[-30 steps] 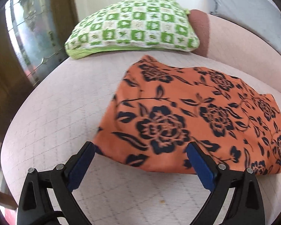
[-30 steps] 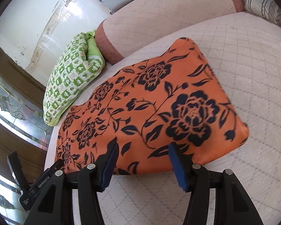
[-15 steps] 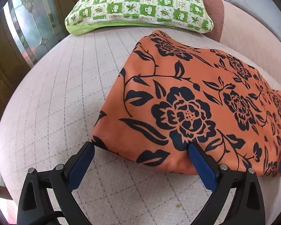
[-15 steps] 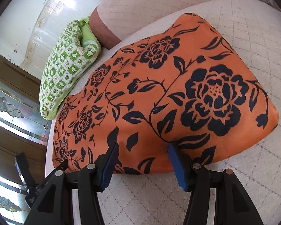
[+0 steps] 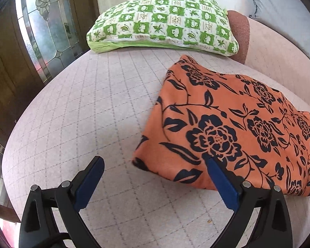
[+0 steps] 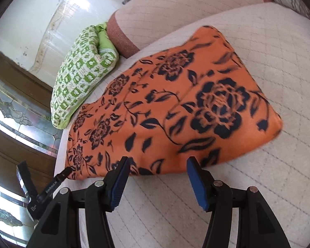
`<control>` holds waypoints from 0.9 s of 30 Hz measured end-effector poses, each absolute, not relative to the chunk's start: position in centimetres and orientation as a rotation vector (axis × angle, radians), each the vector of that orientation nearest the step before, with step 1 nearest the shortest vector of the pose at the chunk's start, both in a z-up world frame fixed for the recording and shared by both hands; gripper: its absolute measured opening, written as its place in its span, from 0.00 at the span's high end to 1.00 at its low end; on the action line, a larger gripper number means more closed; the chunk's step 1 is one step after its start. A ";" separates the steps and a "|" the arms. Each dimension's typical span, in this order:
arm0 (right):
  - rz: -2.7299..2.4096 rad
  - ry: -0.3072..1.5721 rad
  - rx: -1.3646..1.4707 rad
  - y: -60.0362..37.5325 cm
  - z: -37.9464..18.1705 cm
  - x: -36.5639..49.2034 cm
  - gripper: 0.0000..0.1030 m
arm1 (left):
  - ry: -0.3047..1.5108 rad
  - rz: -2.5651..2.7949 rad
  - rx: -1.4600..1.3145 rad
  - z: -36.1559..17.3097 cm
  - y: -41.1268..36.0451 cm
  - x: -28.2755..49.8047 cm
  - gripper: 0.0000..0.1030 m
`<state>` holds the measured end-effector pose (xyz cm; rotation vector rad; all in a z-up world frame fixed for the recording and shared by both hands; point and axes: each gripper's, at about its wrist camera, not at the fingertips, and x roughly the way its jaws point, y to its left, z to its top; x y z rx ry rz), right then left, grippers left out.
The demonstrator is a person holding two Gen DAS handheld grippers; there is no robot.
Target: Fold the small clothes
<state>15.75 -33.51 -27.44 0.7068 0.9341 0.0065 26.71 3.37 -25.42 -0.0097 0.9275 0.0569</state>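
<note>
**A:** Left wrist view first. The left claw [image 5: 154, 172] is spread wide with nothing between its blue pads [image 5: 88, 183], sitting low over the quilted sofa seat [image 5: 82, 113]. The orange floral cloth [image 5: 233, 128] lies folded flat on the seat, off to the right of the claw's centre. The right-side pad overlaps its near edge in the picture, but I can't tell if it's actually touching. Behind it there's a green checked pillow [image 5: 165, 24] against the armrest [image 5: 239, 35], and a grey cushion [image 5: 283, 6] on top of the backrest. Leaded glass door [image 5: 45, 31] on the left.

**B:** And the right wrist view?

**A:** Pretty much the same deal. The right claw [image 6: 158, 180] is wide apart too, empty, with both pad tips just at the near folded edge of the orange floral cloth [image 6: 165, 113]. The cloth is a bit motion-blurred here, so contact is hard to call. It runs diagonally across the sofa seat [image 6: 279, 62], with the green checked pillow [image 6: 82, 82] near its far left end. You can also see the left claw [image 6: 66, 171] poking in at the lower left, right by the cloth's corner.
</note>
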 end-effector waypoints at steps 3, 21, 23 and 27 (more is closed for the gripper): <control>0.003 0.938 0.734 -34.3 -27.8 15.2 0.41 | 0.913 0.047 -0.009 -25.2 3.6 26.2 0.03; -0.004 0.926 0.761 -35.3 -27.7 15.7 0.41 | 0.863 0.028 0.066 -24.5 1.5 26.1 0.03; -0.004 0.930 0.763 -35.3 -27.8 16.1 0.41 | 0.861 0.028 0.063 -24.4 1.5 26.4 0.03; 0.002 0.937 0.764 -35.2 -27.9 16.6 0.41 | 0.856 0.026 0.059 -24.2 1.3 26.6 0.03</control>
